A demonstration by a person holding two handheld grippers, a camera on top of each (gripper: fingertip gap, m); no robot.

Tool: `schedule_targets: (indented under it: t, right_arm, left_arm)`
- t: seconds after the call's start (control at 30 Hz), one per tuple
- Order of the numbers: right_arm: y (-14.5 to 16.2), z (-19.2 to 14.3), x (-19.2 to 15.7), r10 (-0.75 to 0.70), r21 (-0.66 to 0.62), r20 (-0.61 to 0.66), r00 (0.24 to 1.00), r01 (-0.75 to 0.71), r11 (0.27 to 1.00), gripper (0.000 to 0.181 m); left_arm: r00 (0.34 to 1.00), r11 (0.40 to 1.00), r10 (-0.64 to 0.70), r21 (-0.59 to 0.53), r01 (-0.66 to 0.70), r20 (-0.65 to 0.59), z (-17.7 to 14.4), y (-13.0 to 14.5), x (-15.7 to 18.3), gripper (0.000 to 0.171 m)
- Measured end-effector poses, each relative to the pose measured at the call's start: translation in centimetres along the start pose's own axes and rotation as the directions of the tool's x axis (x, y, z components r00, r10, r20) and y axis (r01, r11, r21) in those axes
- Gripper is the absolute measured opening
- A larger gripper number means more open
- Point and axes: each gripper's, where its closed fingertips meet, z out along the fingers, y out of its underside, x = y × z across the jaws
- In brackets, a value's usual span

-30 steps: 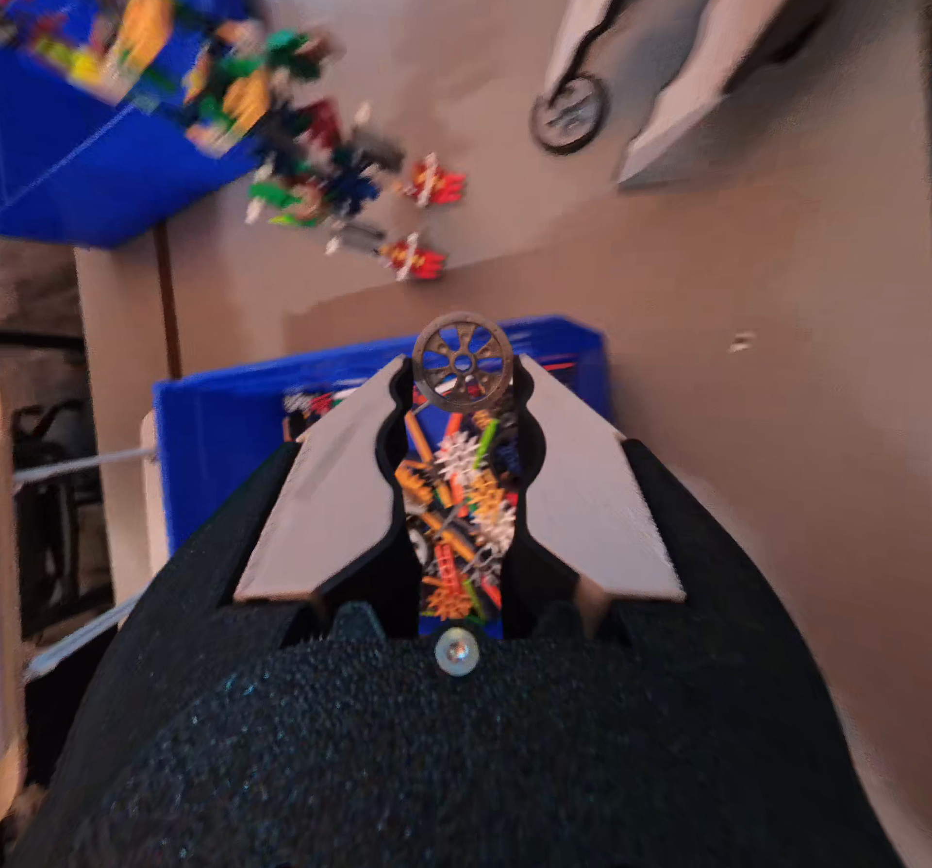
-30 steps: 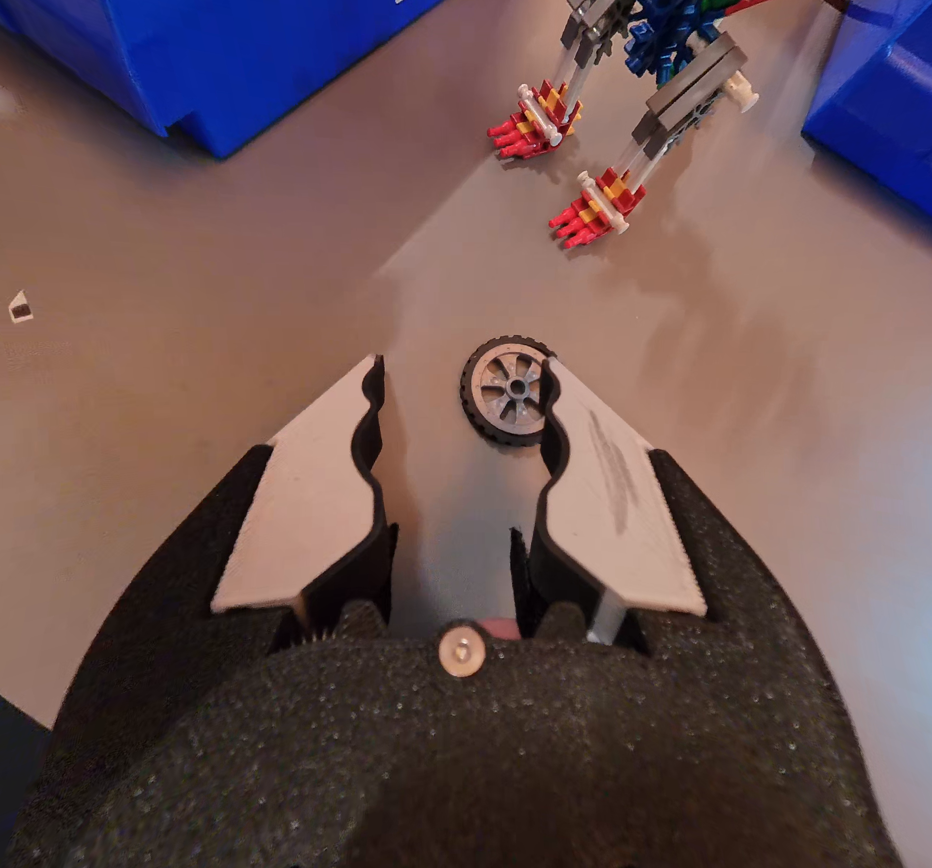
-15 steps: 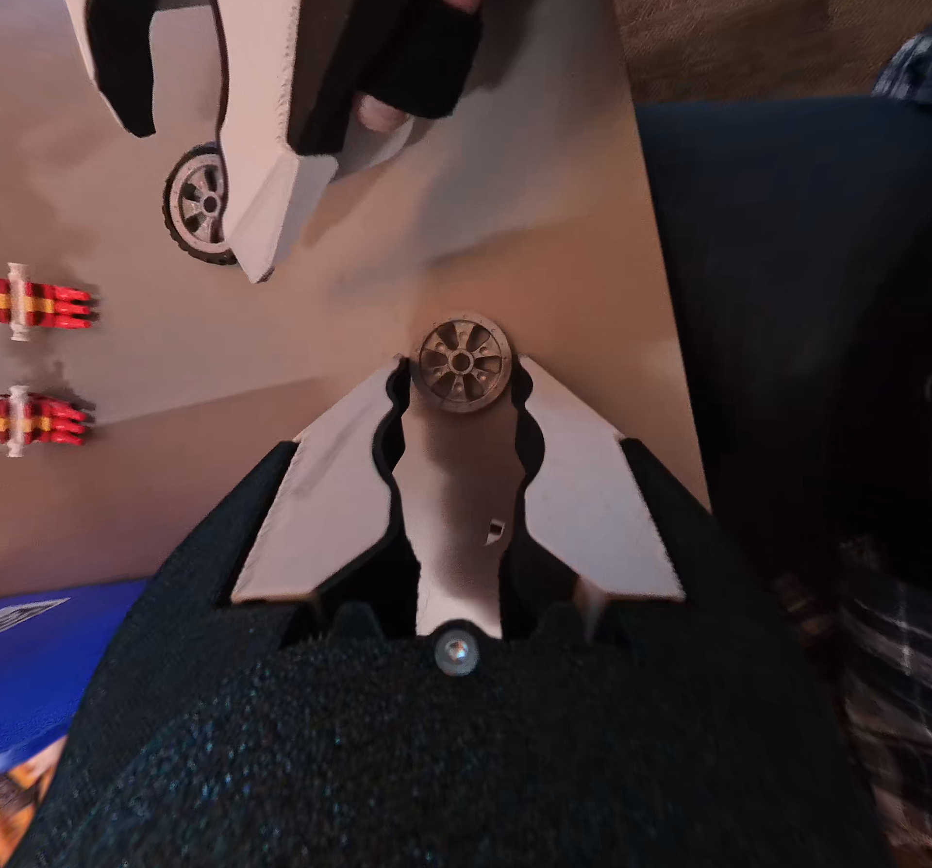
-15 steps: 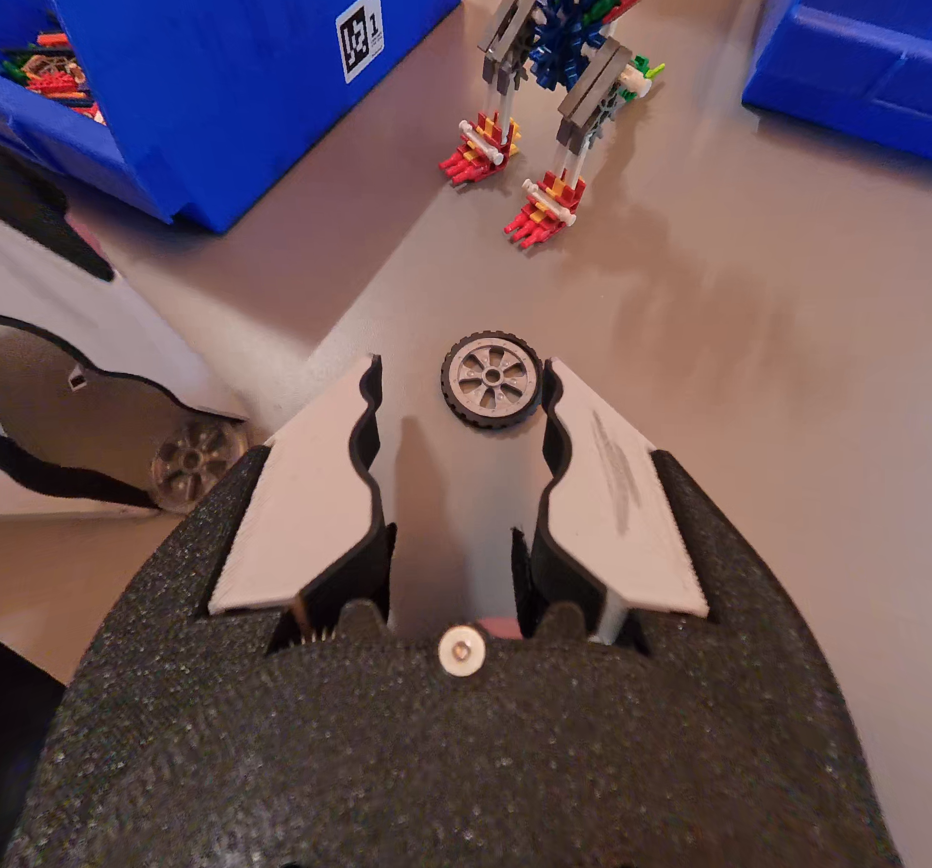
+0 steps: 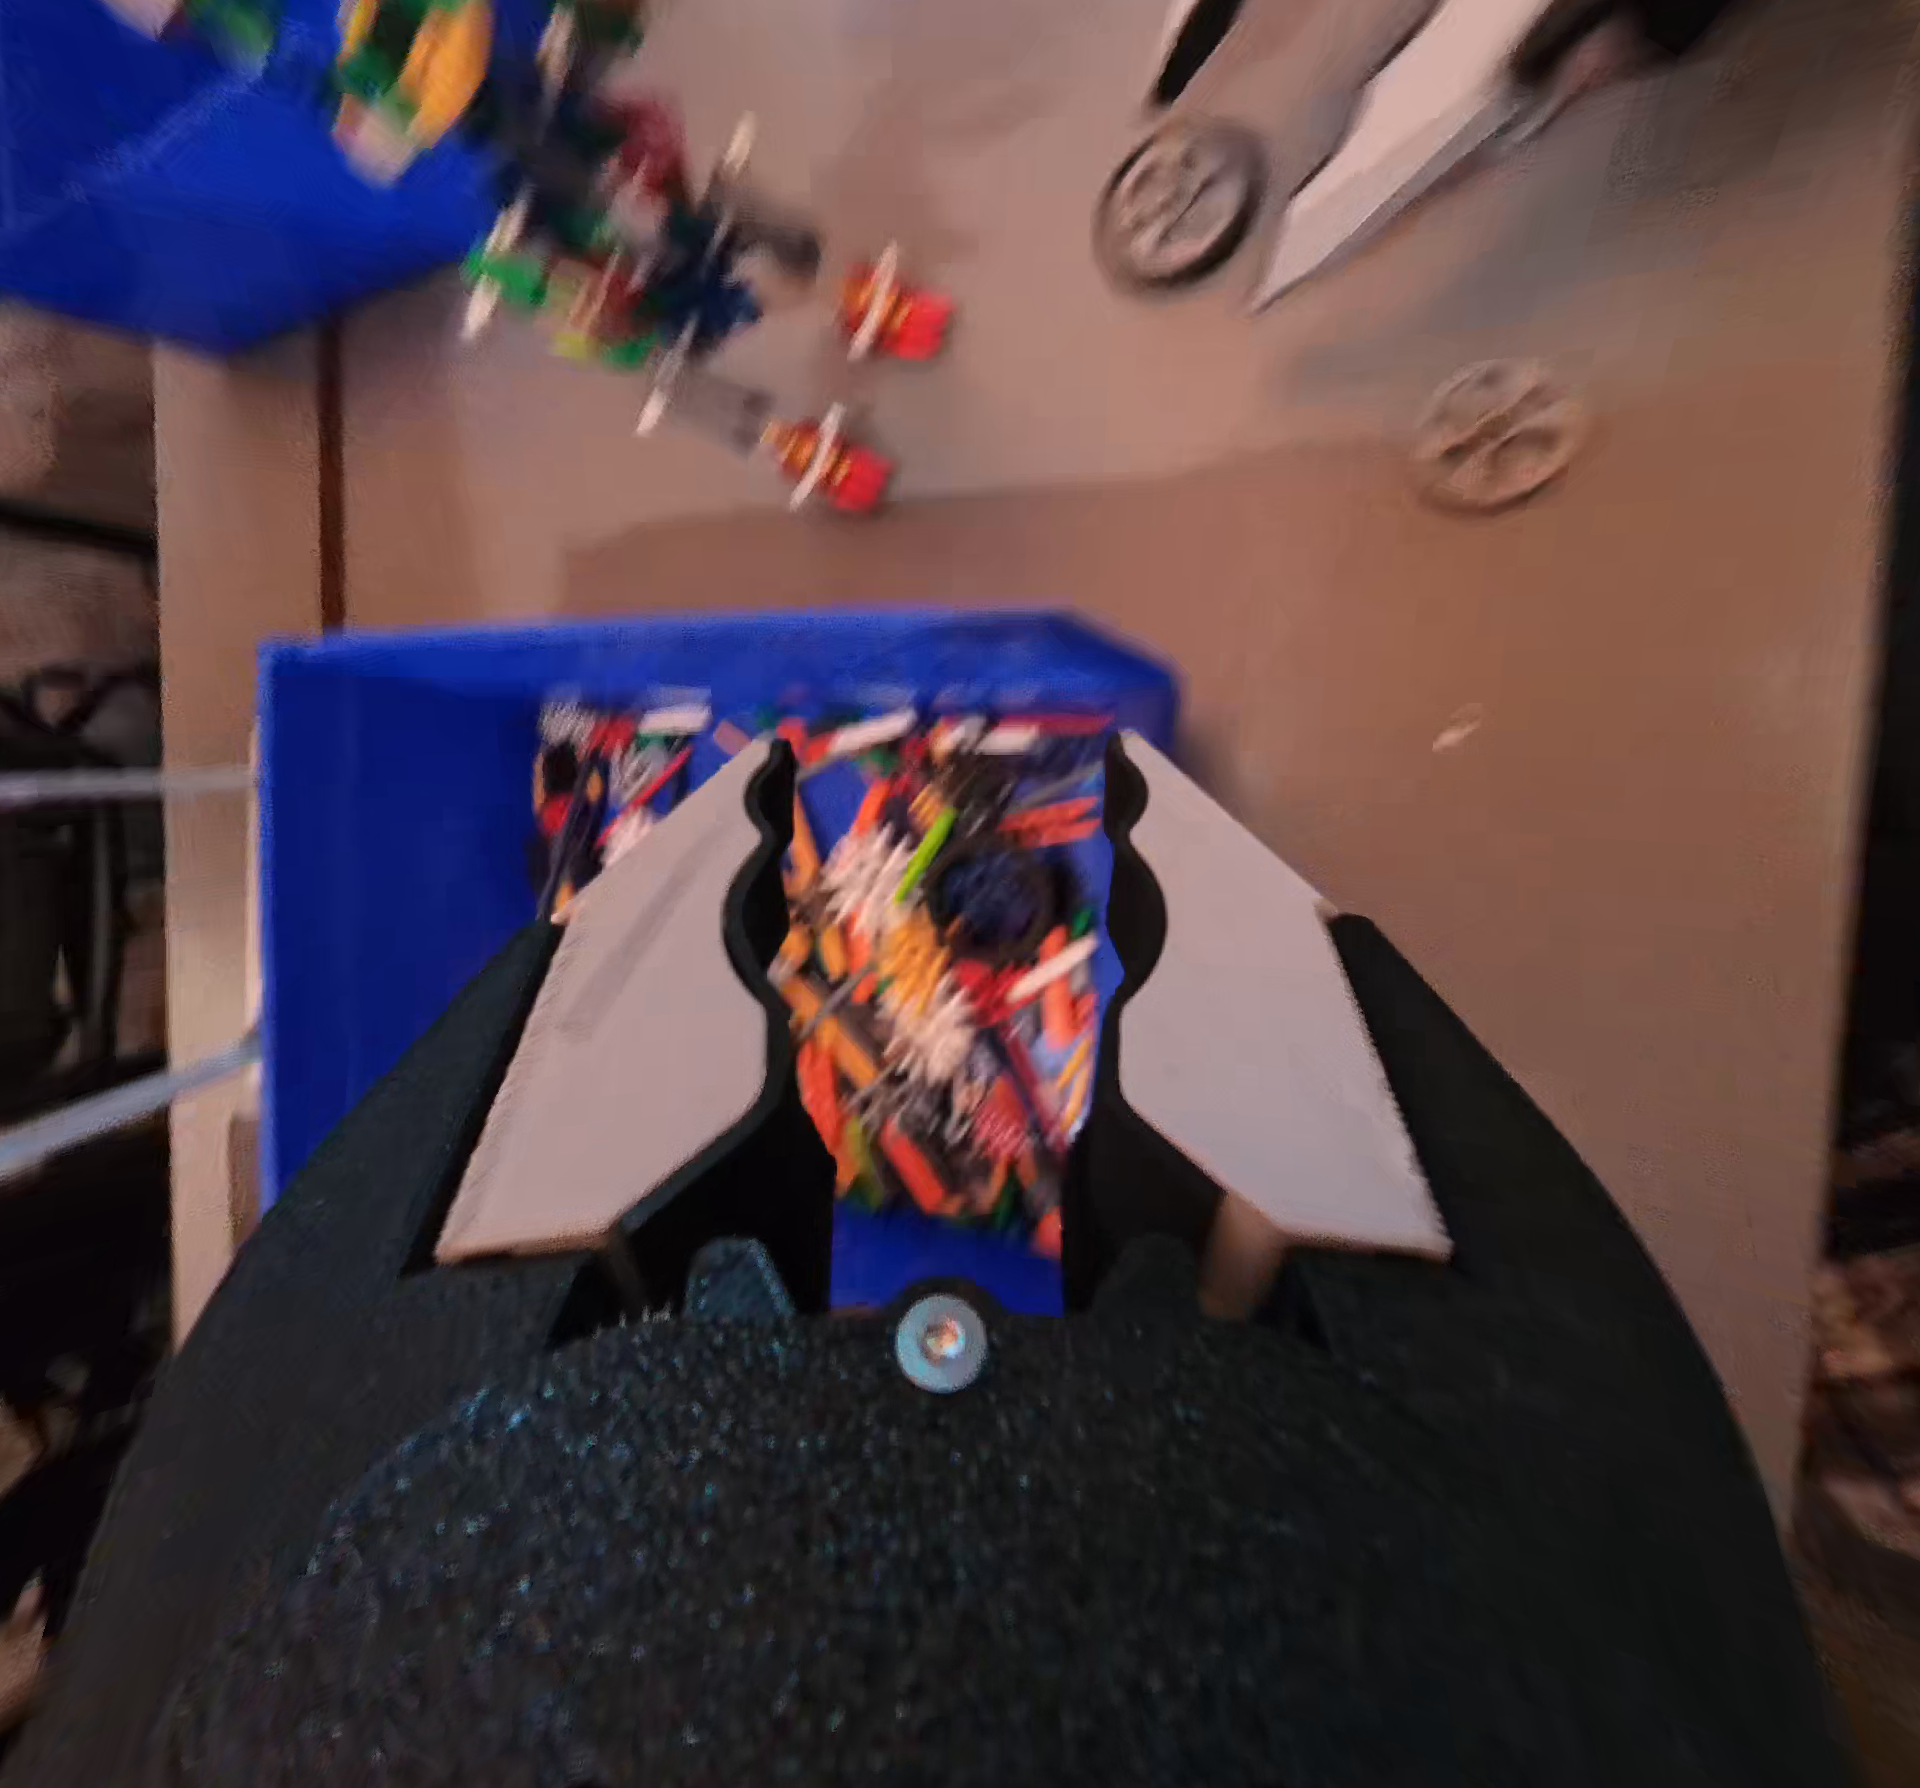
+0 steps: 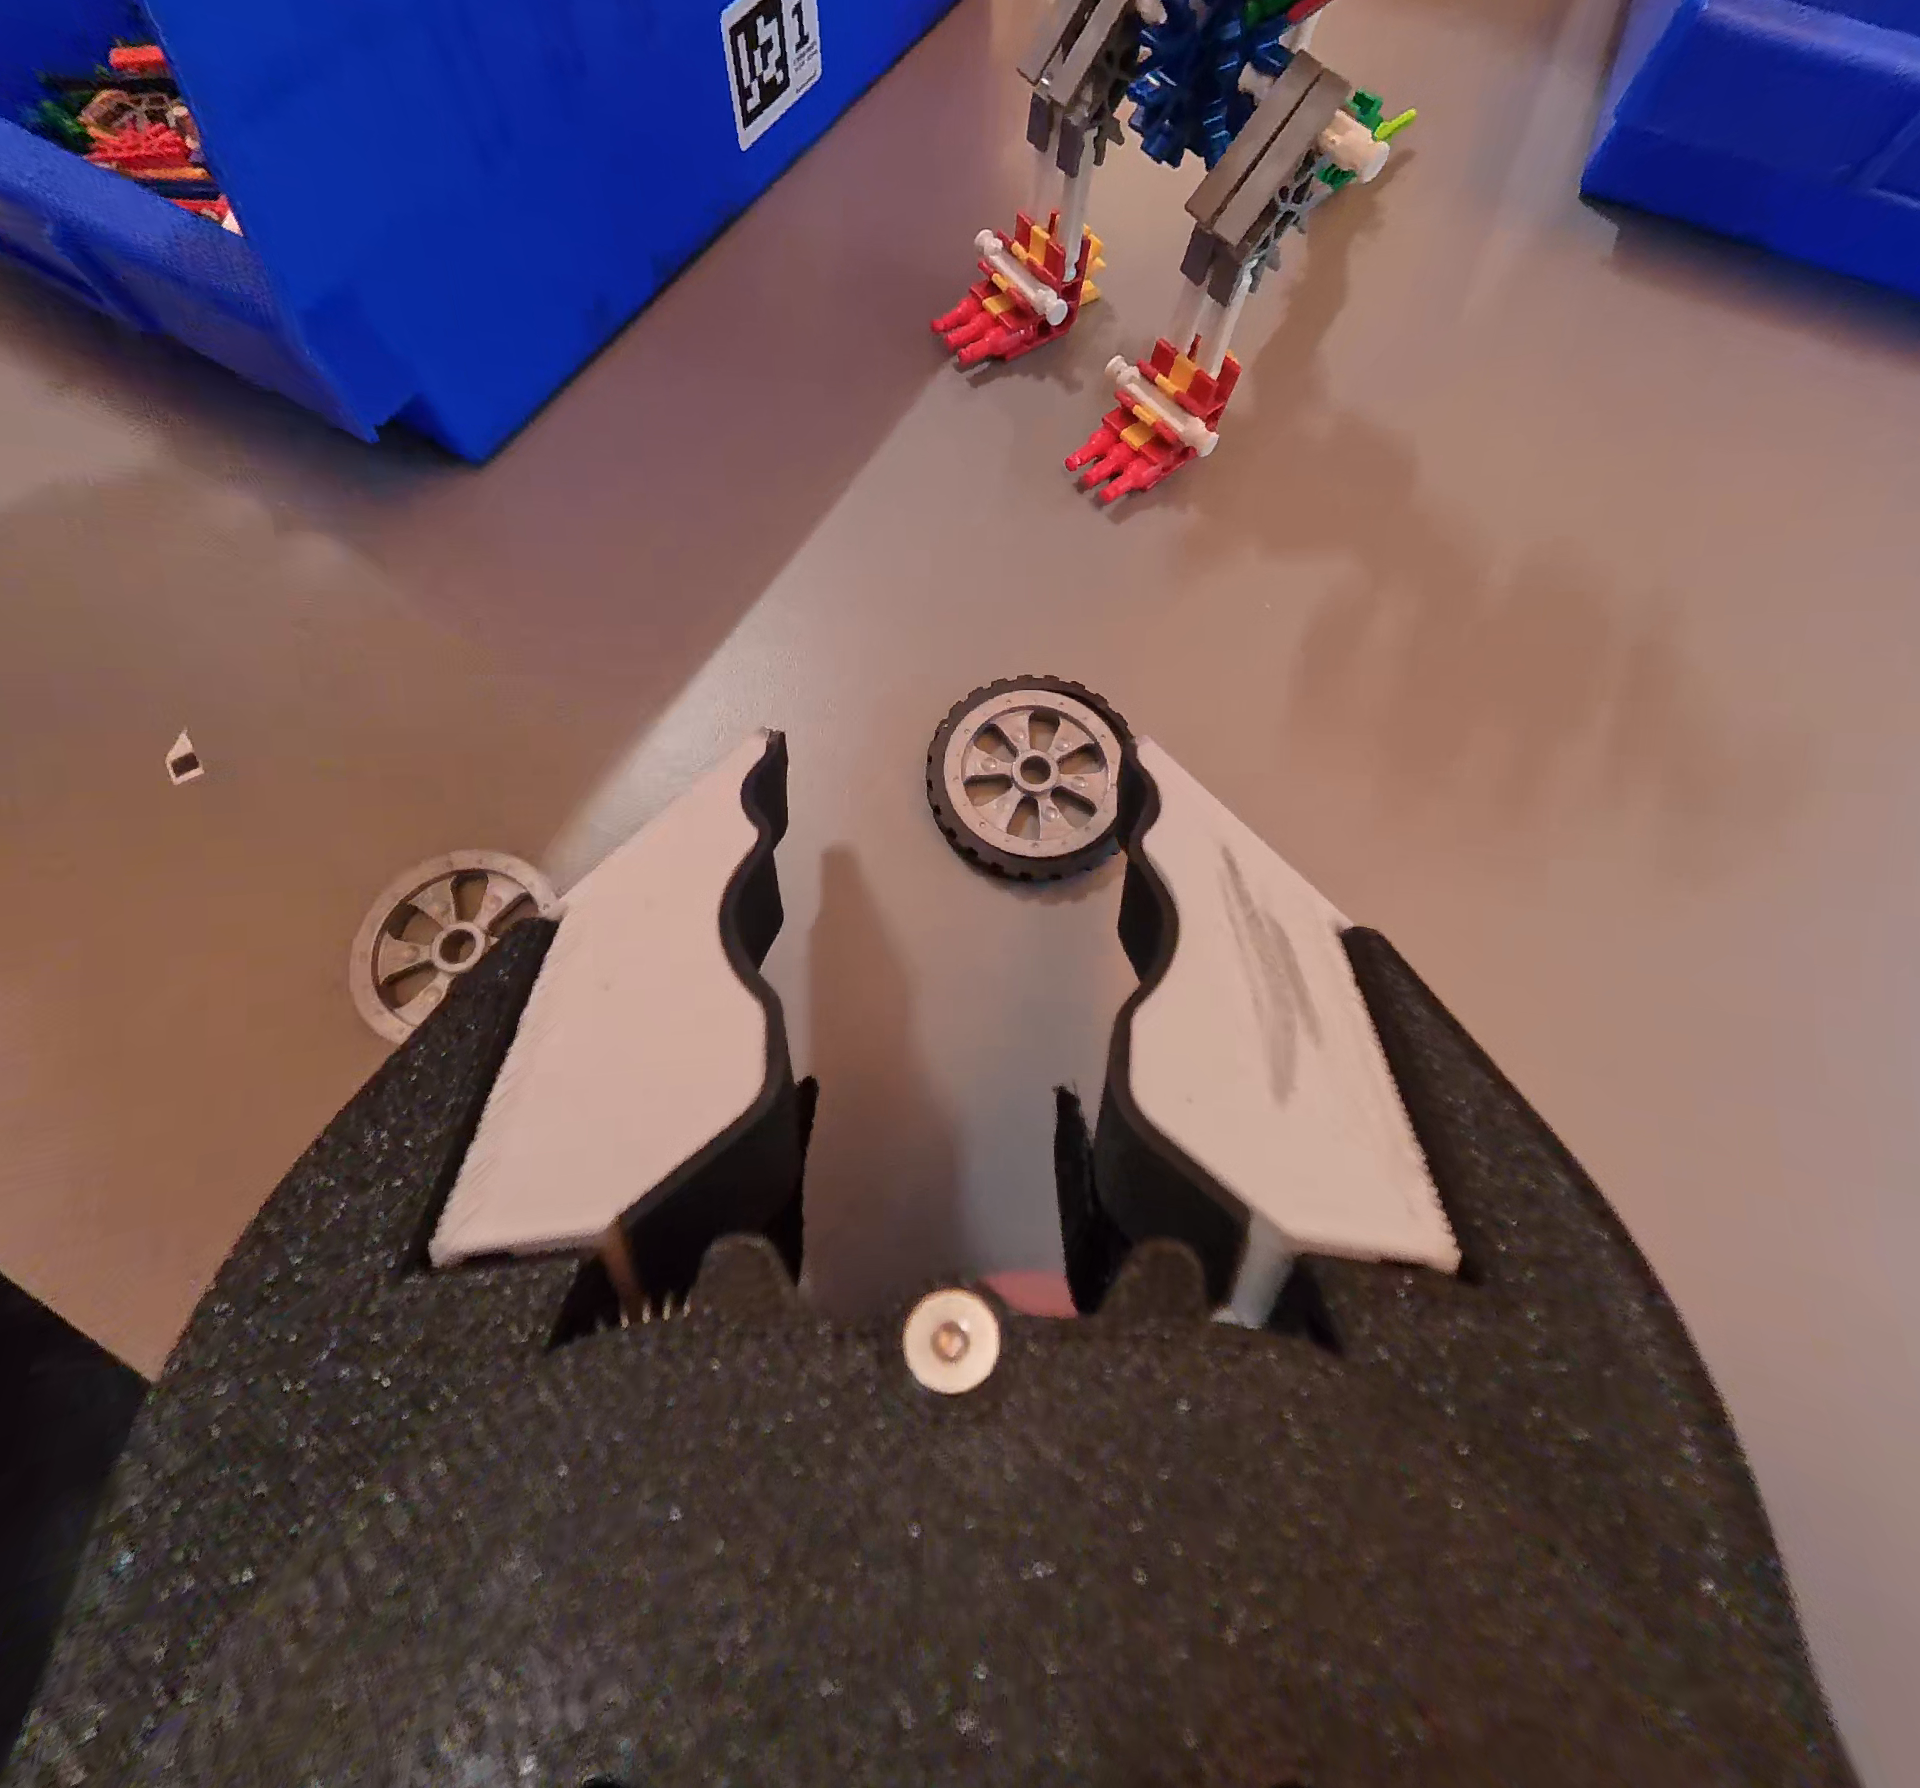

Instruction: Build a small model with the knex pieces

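On the grey tabletop [image 6: 1455, 803], toward its near middle: a small wheel [image 6: 1029, 775] lying flat, with a black ribbed tyre around a grey spoked plastic hub. Right gripper [image 6: 956, 751] poised over it, fingers [image 6: 644, 990] spread wide and empty, the wheel hard by the tip of the right-hand one; whether touching, cannot tell. Probably light and stiff at the hub, grippy and slightly yielding at the tyre; best pinched across the tread rather than the thin spokes. Near the left finger, a second wheel hub [image 6: 442, 949], bare of tyre, smooth and likely more slippery. Toward the far edge, a standing model [image 6: 1195, 76] of snap-together rods and connectors on red-clawed feet, probably fragile at its joints. Blue plastic bin [image 6: 468, 128] toward the far left corner, another blue bin [image 6: 1766, 76] at far right. Left gripper [image 5: 945, 749], seen blurred, spread and holding nothing, hovering above an open blue parts bin [image 5: 416, 803] heaped with colourful loose pieces [image 5: 935, 959].
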Motion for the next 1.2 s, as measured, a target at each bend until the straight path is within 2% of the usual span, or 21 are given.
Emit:
schedule_targets:
  t: [0.17, 0.27, 0.33, 0.53, 0.67, 0.7, 0.77, 0.93, 1.0, 1.07, 1.17, 1.2]
  right_arm:
    - [0.1, 0.0, -0.1, -0.009, -0.003, -0.004, 1.0, 0.009, 1.0, 0.063]
    - [0.1, 0.1, -0.1, -0.009, -0.008, -0.001, 1.0, 0.009, 1.0, 0.063]
    - [0.1, 0.1, -0.1, -0.008, -0.009, 0.003, 1.0, 0.008, 1.0, 0.063]
    - [0.3, 0.2, -0.3, -0.018, -0.023, 0.009, 1.0, 0.018, 1.0, 0.062]
    - [0.3, 0.2, -0.3, -0.016, -0.023, 0.011, 1.0, 0.016, 1.0, 0.062]
    - [0.3, 0.2, -0.3, -0.017, -0.021, 0.011, 1.0, 0.017, 1.0, 0.062]
    - [0.3, 0.2, -0.3, -0.019, -0.022, 0.01, 1.0, 0.019, 1.0, 0.062]
    - [0.4, 0.3, -0.5, -0.023, -0.03, 0.022, 0.999, 0.023, 0.999, 0.062]
    - [0.4, 0.3, -0.5, -0.021, -0.027, 0.023, 1.0, 0.022, 0.999, 0.062]
    - [0.4, 0.2, -0.4, -0.022, -0.024, 0.021, 1.0, 0.022, 0.999, 0.062]
    - [0.4, 0.2, -0.4, -0.021, -0.024, 0.023, 1.0, 0.021, 0.999, 0.062]
    - [0.4, 0.2, -0.5, -0.021, -0.024, 0.024, 0.999, 0.021, 0.999, 0.062]
  left_arm:
    - [0.999, 0.959, -0.012, -0.282, 0.024, 0.043, 0.2, 8.5, -7.2, 0.054]
    - [1.0, 0.922, -0.026, -0.388, 0.017, -0.017, 1.5, 12.0, -8.7, 0.052]
    - [0.998, 0.904, -0.025, -0.427, -0.005, -0.065, 2.4, 13.5, -8.9, 0.051]
    - [0.986, 0.876, 0.016, -0.473, -0.094, -0.165, 5.3, 14.7, -8.4, 0.051]
    - [0.972, 0.816, -0.011, -0.564, -0.128, -0.236, 6.4, 16.8, -7.6, 0.047]
    - [0.968, 0.824, -0.032, -0.555, -0.117, -0.251, 6.4, 16.7, -7.3, 0.037]
    - [0.965, 0.826, -0.041, -0.553, -0.112, -0.258, 6.6, 16.7, -7.3, 0.036]
    - [0.974, 0.826, -0.047, -0.557, -0.088, -0.224, 7.1, 16.6, -8.5, 0.047]
    - [0.971, 0.836, -0.048, -0.541, -0.09, -0.235, 7.5, 16.4, -8.6, 0.043]
    - [0.978, 0.827, -0.025, -0.553, -0.096, -0.208, 7.9, 16.8, -9.3, 0.025]
    - [0.976, 0.837, -0.029, -0.539, -0.095, -0.216, 7.9, 16.7, -9.4, 0.024]
    - [0.976, 0.843, -0.033, -0.531, -0.089, -0.215, 7.8, 16.6, -9.5, 0.018]
